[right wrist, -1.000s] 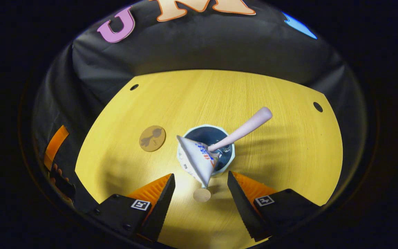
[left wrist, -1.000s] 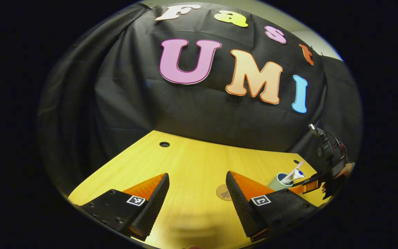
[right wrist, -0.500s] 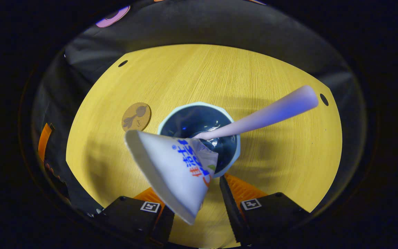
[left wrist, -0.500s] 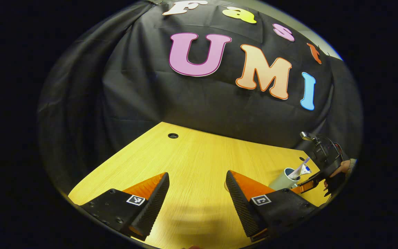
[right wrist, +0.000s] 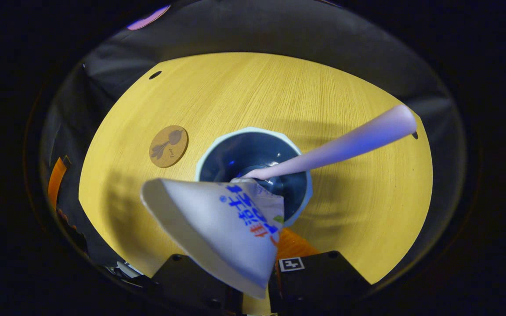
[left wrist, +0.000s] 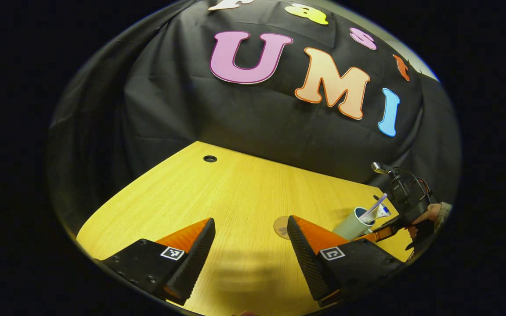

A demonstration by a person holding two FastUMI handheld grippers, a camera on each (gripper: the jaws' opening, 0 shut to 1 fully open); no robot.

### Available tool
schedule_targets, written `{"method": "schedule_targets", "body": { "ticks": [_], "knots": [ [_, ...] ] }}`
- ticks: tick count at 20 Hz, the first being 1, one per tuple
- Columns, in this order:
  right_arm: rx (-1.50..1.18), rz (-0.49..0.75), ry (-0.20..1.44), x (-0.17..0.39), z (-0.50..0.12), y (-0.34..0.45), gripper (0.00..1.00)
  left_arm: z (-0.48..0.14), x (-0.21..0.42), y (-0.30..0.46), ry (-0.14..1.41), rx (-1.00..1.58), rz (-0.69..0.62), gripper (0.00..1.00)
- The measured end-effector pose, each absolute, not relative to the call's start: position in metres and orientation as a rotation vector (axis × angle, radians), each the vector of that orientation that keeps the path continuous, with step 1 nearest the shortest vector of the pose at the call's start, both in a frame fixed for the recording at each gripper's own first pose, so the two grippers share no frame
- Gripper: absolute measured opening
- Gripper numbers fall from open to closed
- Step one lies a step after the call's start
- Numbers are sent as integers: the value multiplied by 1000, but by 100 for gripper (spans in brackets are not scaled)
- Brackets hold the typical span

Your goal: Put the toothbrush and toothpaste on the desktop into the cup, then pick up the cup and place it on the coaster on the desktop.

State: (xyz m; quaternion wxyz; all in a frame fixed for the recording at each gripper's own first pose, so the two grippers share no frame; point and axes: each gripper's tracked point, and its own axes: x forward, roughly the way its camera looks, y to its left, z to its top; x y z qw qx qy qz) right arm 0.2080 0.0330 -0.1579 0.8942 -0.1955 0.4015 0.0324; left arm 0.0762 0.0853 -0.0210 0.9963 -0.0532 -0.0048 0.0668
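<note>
A pale cup (right wrist: 244, 153) stands on the yellow desktop (right wrist: 257, 87) with a pink toothbrush (right wrist: 345, 142) and a white toothpaste tube (right wrist: 226, 228) leaning out of it. In the right gripper view the tube's flat end hides the fingertips. One finger (right wrist: 292, 248) reaches up to the cup's near wall, and the jaws stand narrow. The left gripper view shows the right gripper (left wrist: 382, 232) low against the cup (left wrist: 349, 226). A round brown coaster (right wrist: 168, 146) lies left of the cup. My left gripper (left wrist: 251, 220) hangs open over bare desktop, with the coaster (left wrist: 280, 226) by its right finger.
A hand (left wrist: 428, 215) holds the right gripper at the desk's far right. Cable holes (left wrist: 210, 158) (right wrist: 155, 75) sit near the back edge. Black cloth closes the booth behind the desk. Bare wood lies between the coaster and the left edge.
The right gripper came down close over the cup and its jaws narrowed beside the cup's near wall. The left gripper drifted slightly and stayed open.
</note>
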Motion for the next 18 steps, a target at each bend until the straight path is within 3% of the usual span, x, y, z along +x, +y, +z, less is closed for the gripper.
{"method": "schedule_targets", "body": {
  "ticks": [7,18],
  "knots": [
    [-430,118,778,207,-148,63,28,-24,70,92,-4,-119,140,95],
    [-574,290,763,237,-163,191,29,-41,42,114,25,-142,186,95]
  ]
}}
